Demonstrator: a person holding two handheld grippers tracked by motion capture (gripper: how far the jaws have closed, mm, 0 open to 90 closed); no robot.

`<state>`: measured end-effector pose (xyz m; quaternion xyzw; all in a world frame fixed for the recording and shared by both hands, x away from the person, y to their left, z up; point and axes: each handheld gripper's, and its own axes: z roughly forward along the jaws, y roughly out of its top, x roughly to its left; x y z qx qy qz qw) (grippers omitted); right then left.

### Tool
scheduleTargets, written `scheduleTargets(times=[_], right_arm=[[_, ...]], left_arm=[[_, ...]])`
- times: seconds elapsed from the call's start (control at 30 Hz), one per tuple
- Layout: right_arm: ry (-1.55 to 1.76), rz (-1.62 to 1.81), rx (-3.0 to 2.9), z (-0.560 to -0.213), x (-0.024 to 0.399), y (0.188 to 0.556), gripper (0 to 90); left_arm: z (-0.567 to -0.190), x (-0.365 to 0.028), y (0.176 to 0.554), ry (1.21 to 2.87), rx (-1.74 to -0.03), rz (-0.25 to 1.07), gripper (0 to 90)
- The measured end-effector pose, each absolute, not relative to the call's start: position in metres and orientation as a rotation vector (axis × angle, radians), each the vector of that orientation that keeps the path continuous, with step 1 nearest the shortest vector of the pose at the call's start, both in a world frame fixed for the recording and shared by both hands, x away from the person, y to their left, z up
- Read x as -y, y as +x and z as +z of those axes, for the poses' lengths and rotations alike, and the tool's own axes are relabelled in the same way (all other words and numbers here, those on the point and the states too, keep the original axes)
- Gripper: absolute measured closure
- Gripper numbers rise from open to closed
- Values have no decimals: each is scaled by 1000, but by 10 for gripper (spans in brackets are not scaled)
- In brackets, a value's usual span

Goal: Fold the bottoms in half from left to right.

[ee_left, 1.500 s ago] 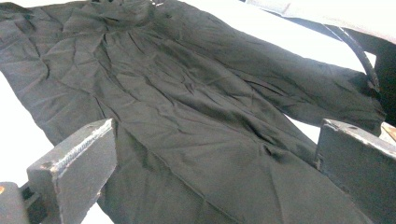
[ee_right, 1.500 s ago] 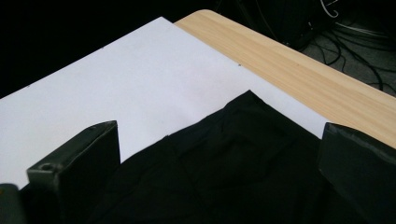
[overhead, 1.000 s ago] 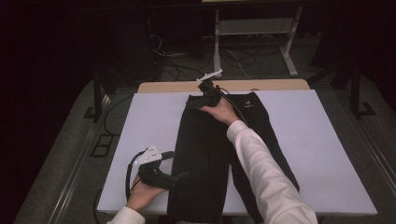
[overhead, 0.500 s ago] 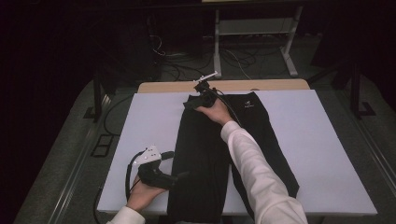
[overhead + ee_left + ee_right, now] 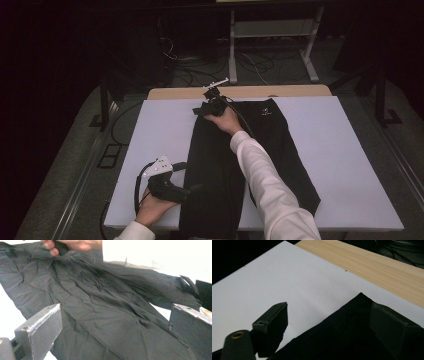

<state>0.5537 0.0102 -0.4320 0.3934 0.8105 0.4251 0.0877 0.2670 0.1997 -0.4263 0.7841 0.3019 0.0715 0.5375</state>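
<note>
High view: black trousers (image 5: 220, 165) lie lengthwise on the white desk (image 5: 350, 165). At their near left edge, the left tongs (image 5: 192, 190) sit open. At the far waistband corner, the right tongs (image 5: 199, 111) have just been closing, straddling the cloth, unclamped.

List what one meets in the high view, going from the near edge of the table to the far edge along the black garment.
Left tool at the garment's near left edge → black garment → right tool at the garment's far corner → bare wooden strip of the table.
</note>
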Motion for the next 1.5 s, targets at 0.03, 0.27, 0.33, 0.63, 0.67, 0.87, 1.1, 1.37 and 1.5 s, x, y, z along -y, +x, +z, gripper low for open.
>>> scheduleTargets(times=[0.03, 0.27, 0.33, 0.63, 0.67, 0.87, 1.1, 1.37, 1.5], right_arm=[[1172, 1257, -2413, -434, -11, 554, 180], [1215, 1248, -2418, -444, -14, 555, 328], [1220, 1251, -2415, -445, -16, 555, 368], [1241, 1164, -2413, -454, -23, 555, 533], [1245, 1155, -2397, -454, -24, 554, 552], [1235, 1061, -2345, -454, -32, 549, 663], [1312, 1076, -2350, -453, -31, 547, 847], [1344, 1129, -2363, -445, -21, 547, 864], [1316, 1156, -2363, -438, -18, 544, 866]], left_arm=[[-426, -200, 267, 1862, -716, 170, 0], [-426, -199, 267, 1862, -718, 167, 0], [-425, -200, 267, 1858, -709, 167, 0], [-425, -200, 266, 1857, -703, 173, 0], [-425, -199, 266, 1858, -705, 171, 0], [-425, -199, 266, 1865, -710, 172, 0], [-426, -199, 267, 1875, -723, 175, 0], [-427, -202, 268, 1874, -753, 180, 0], [-427, -203, 267, 1879, -779, 176, 0]])
